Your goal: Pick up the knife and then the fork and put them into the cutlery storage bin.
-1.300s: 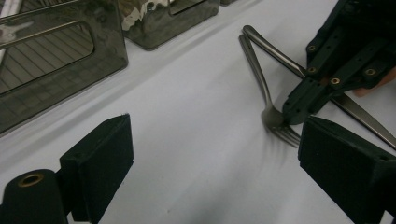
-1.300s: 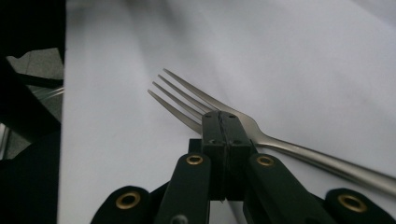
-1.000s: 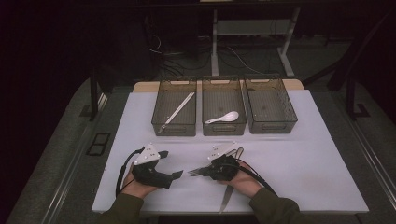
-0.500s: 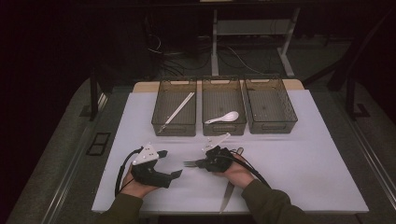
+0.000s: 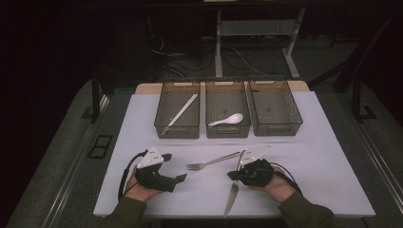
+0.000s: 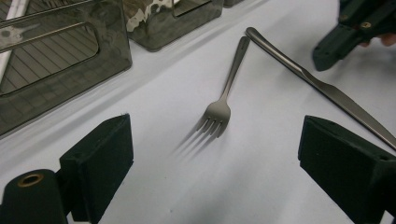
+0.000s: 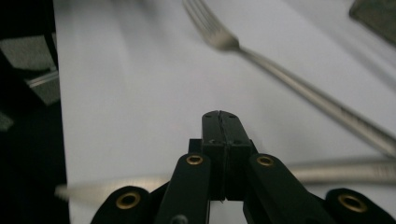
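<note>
Sorting cutlery: my right gripper (image 5: 236,175), jaws shut and empty, nudges the knife (image 5: 232,197); left gripper (image 6: 212,179) wide open, empty, fork (image 6: 218,111) at 12 o'clock—grab next.

1. The high view looks forward and down from above the near edge of the bench (image 5: 332,156), taking all of it in from afar.
2. The left gripper view skims low and close over the bench, fork (image 6: 219,109) at centre.
3. The right gripper view hangs closer still, sharing that fork, upper frame, and the knife (image 7: 336,170).
</note>
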### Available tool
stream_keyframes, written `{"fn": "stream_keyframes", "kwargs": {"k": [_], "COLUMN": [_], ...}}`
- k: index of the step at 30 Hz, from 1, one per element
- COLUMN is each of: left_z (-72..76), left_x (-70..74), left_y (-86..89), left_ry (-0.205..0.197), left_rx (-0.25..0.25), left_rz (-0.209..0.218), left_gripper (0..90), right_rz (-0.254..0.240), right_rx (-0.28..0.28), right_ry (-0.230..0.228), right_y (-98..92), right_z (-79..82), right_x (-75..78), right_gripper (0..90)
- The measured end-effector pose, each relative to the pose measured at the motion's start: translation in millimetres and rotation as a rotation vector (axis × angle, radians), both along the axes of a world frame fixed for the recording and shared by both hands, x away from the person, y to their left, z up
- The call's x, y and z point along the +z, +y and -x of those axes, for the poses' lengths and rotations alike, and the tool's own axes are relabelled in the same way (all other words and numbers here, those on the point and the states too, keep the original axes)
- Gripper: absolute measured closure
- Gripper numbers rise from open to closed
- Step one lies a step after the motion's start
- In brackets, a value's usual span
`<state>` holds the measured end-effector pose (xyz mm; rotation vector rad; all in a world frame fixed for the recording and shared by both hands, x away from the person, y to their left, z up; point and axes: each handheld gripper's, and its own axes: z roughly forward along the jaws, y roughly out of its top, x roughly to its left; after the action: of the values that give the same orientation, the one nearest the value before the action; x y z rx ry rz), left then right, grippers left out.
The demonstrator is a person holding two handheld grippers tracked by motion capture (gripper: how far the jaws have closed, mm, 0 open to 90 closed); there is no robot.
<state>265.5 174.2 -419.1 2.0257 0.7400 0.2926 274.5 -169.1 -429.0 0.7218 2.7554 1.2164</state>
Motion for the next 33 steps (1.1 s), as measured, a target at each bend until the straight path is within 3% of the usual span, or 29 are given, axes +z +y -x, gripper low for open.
{"fn": "stream_keyframes", "kwargs": {"k": [5,8,11,18,33], "left_z": [-0.6,-0.5,-0.1,-0.2,0.1], "left_x": [-1.0,-0.9,-0.9,-1.2,0.3], "left_y": [-0.7,-1.7,-1.7,-2.0,-1.5], "left_ry": [0.002,0.000,0.000,0.003,-0.004], "left_rx": [-0.005,-0.005,-0.002,-0.010,-0.001], "left_rz": [-0.002,-0.004,-0.003,-0.009,-0.003], "left_gripper": [9.6,9.6,9.6,9.6,9.6], "right_rz": [0.020,0.001,-0.014,0.011,-0.014], "right_rx": [-0.028,-0.031,-0.021,0.014,0.001], "right_ry": [0.031,0.038,0.039,0.034,0.021], "right_y": [-29.3,-36.9,-33.5,-18.3,5.7], "right_z": [15.3,19.3,19.2,16.1,3.6], "right_x": [-10.4,-13.4,-14.1,-22.2,-24.7], "right_gripper": [89.6,89.6,89.6,89.6,89.6]}}
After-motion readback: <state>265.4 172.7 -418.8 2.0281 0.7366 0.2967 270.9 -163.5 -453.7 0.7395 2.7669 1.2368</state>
